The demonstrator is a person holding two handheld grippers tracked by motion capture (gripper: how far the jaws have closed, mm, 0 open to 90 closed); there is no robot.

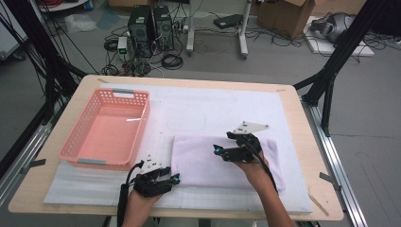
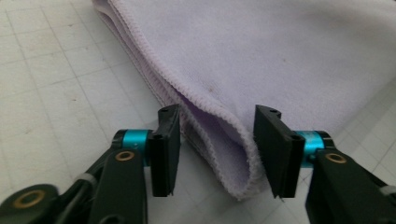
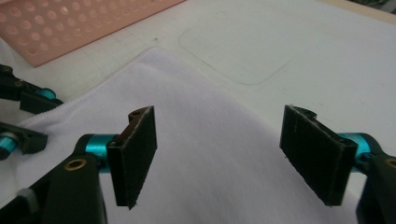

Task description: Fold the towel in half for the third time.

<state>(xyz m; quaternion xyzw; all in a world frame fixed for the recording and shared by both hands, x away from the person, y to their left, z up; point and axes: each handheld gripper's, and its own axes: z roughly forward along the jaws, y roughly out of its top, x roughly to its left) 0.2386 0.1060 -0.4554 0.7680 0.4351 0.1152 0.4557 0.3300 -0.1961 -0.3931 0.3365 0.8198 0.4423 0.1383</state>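
Towel [image 1: 227,163] is soft and floppy, so my left tool [image 2: 217,149], spread, straddles its folded corner to pinch all layers; right tool [image 3: 229,154] spread above it

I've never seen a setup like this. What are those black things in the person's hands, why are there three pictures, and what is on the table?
A person holds a two-jaw grasping tool in each hand. One camera looks down from above; the other two ride on the tools. The left tool sits at the near left corner of a folded lilac towel, jaws open on either side of that corner but not closed on it. The right tool hovers above the towel's middle, jaws wide open, holding nothing. A pink basket stands empty at the left on a white mat.
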